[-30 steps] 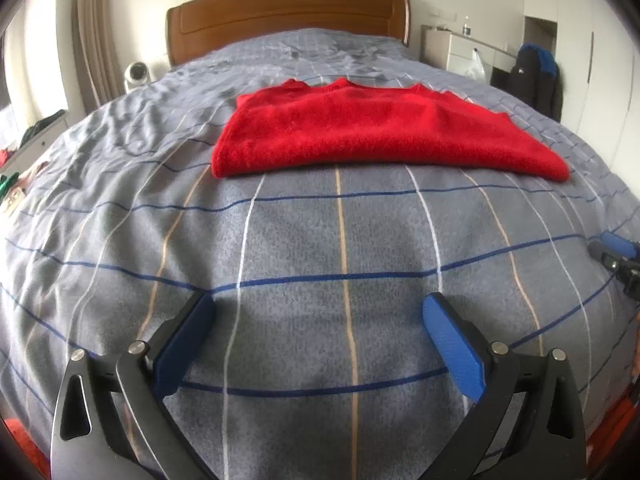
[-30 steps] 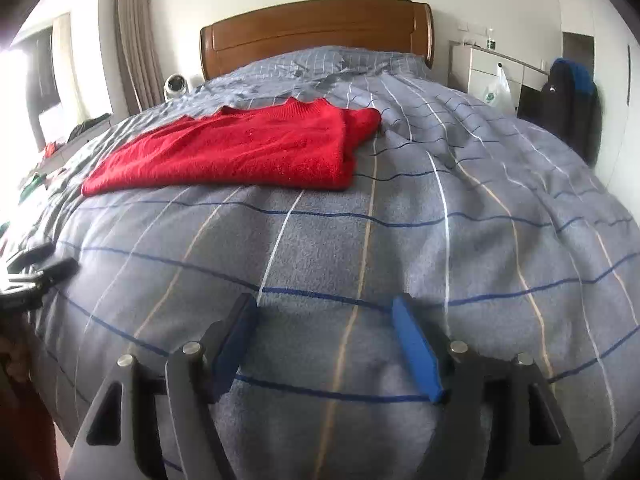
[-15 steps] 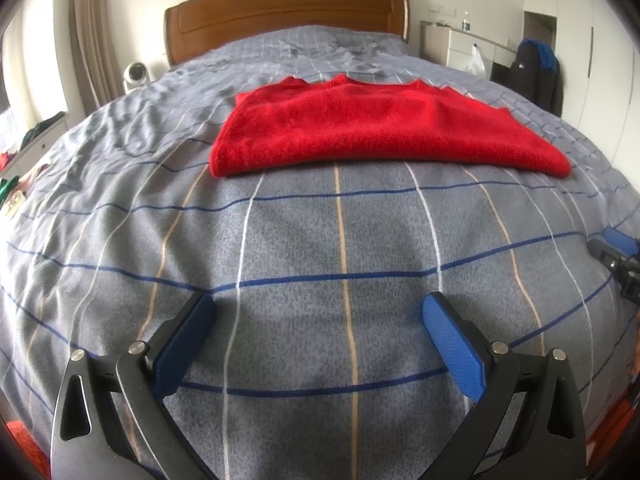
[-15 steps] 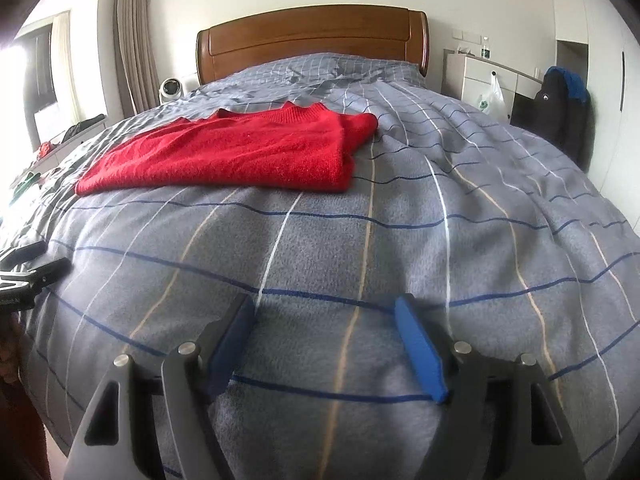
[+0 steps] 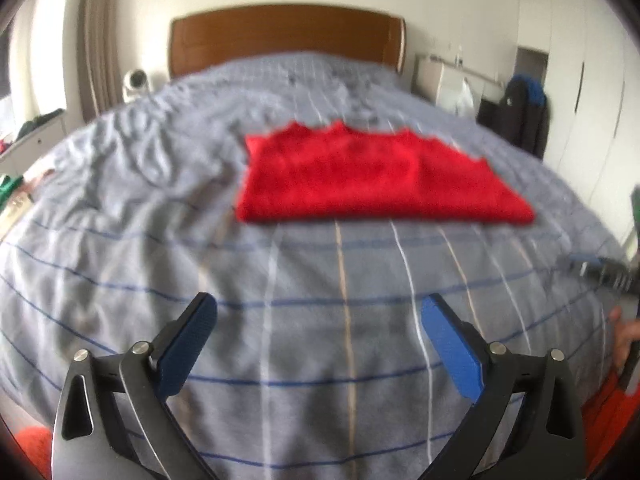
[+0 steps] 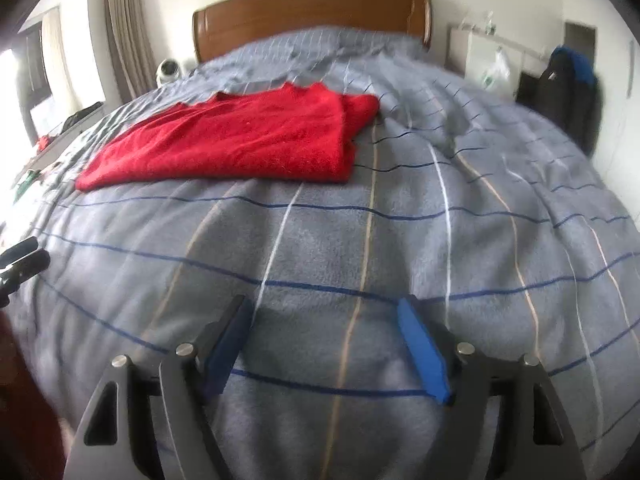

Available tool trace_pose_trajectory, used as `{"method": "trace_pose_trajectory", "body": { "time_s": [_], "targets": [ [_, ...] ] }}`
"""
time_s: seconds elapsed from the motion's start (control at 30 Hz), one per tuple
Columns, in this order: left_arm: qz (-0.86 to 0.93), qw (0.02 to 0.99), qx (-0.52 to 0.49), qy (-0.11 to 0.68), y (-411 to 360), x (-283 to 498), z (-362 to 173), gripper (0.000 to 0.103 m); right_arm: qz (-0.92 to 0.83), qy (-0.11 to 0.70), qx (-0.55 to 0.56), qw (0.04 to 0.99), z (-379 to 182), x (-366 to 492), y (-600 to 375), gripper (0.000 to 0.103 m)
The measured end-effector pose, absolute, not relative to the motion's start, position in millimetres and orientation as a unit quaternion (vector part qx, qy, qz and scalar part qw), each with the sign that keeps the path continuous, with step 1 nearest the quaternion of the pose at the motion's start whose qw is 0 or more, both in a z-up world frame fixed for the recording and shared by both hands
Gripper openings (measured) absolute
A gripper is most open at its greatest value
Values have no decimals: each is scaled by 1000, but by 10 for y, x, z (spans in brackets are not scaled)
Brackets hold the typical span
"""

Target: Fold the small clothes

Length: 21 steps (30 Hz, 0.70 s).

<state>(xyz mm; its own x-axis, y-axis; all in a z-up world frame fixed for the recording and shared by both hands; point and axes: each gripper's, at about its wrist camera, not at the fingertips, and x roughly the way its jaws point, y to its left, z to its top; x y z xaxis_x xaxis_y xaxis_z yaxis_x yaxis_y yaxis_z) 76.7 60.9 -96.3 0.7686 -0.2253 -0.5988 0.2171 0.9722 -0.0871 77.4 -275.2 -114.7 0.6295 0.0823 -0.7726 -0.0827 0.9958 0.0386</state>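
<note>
Left wrist view
- left hand-held gripper (image 5: 319, 318): released, blue pads spread wide, nothing between them; hovers over the near part of the bed (image 5: 120, 240).
- red sweater (image 5: 372, 174): folded flat on the grey checked cover, far from the pads and slightly right of centre, well apart from them. View blurred; fold detail unclear.
- right hand-held gripper (image 5: 600, 270): tip showing at the right edge, low over the cover.
- headboard (image 5: 286, 38): wooden, at the far end.

Right wrist view
- right hand-held gripper (image 6: 326, 330): released, pads apart, empty, over the near cover.
- red sweater (image 6: 240, 140): far and to the left, well apart from the pads; right end doubled over.
- left hand-held gripper (image 6: 22, 260): dark tips at the left edge.
- backpack (image 6: 568, 92): far right, beside the bed (image 6: 480, 200).
</note>
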Motion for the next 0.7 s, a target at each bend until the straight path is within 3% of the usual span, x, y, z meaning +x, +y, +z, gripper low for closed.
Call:
{"method": "trace_pose_trajectory", "body": {
  "time_s": [0.13,0.23,0.33,0.43,0.53,0.7],
  "targets": [
    [-107,938,-30,328,756,857,-1004,102,70,399,80,911,-675,1237,-2984,75],
    [-100,933,-39,343,785,915,-1070,102,79,420,152,891,-578,1891,-3174,74],
    [-96,932,-46,347,788,951,-1110,102,66,472,199,856,-834,2426,-3318,57],
    [-100,927,-48,359,792,967,-1151,102,53,504,226,832,-1175,2699,-3344,53],
    [-100,924,-46,365,809,1003,-1177,102,66,515,218,826,-1276,2793,-3200,10],
    [-89,922,-90,365,1029,1096,-1165,102,109,475,184,854,-675,2834,-2649,9]
  ]
}}
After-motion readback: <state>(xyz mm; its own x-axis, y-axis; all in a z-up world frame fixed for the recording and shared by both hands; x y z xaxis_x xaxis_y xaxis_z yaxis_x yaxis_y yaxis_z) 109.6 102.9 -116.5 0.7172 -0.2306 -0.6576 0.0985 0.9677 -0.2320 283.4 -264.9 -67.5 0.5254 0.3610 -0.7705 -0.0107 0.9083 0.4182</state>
